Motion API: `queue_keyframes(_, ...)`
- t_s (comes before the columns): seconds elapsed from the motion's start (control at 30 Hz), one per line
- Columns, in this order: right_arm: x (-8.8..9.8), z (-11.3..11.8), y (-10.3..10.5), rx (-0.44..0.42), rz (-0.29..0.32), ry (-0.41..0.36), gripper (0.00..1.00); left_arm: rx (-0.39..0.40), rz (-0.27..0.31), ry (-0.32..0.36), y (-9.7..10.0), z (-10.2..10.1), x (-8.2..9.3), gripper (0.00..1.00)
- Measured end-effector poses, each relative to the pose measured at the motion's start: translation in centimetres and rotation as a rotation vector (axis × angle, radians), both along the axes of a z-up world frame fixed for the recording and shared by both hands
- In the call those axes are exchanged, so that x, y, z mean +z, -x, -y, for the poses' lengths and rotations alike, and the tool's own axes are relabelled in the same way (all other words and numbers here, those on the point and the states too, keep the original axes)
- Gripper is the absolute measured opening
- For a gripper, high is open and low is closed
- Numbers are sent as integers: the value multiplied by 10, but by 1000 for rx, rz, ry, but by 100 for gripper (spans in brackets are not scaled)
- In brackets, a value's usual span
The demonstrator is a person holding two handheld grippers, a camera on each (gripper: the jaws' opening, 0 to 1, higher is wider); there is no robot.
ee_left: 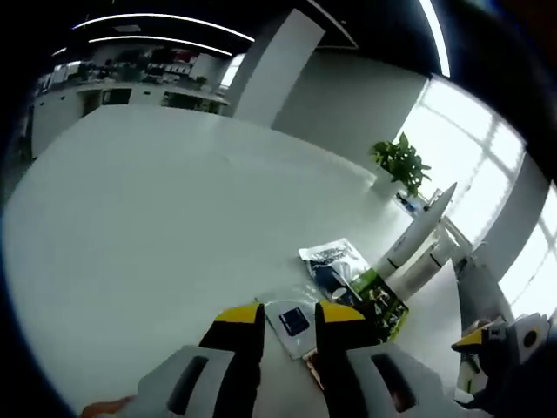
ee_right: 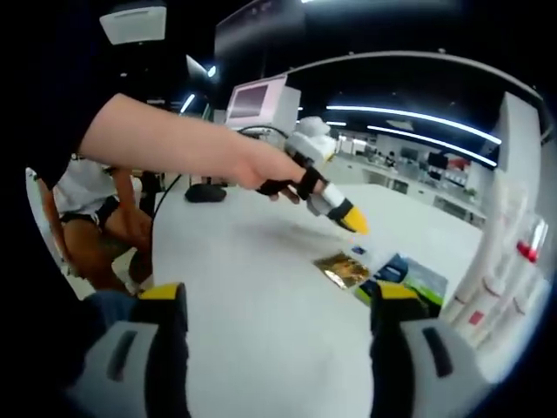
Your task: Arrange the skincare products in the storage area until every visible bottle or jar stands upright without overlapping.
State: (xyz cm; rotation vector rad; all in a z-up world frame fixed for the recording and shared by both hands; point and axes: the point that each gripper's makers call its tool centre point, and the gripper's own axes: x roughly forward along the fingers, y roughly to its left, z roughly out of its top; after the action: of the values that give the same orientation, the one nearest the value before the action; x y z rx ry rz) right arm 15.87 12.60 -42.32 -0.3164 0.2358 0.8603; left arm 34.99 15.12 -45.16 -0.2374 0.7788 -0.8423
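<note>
Two hand-held grippers — left (ee_left: 289,320) narrow, right (ee_right: 278,306) wide — near sachets (ee_left: 335,264); labels unreadable.

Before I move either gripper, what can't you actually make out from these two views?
- White tubes, right gripper view: cut off by the edge; labels too blurred to read.
- Flat sachets, left gripper view: partly hidden behind the left gripper; print too small.
- Right gripper, left gripper view: cut off at the edge, opening unclear there.
</note>
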Motion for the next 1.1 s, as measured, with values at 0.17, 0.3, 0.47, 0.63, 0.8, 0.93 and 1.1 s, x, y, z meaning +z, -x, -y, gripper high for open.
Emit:
queue_keyframes(0.17, -2, 0, 1, 0, 0, 12, 87, -36, 8, 0, 0, 12, -2, 18)
queue_keyframes(0.3, -1, 1, 2, -4, 1, 15, 86, -43, -2, -17, -2, 14, -8, 18)
queue_keyframes(0.47, -3, 2, 1, -9, -5, 16, 85, -74, -23, -5, 5, 23, -11, 14)
queue_keyframes(0.63, -3, 0, 1, -5, -7, 16, 85, -106, -7, -53, 6, 24, -21, 7)
queue_keyframes(0.8, -4, 0, 1, -6, -16, 12, 84, -121, 22, -76, 6, 23, -23, 0)
queue_keyframes(0.93, -7, 1, 1, -6, -23, 14, 83, -109, 22, -68, 5, 25, -23, 0)
queue_keyframes(1.1, -8, 2, 1, -8, -28, 16, 83, -95, 33, -69, 3, 27, -23, 0)
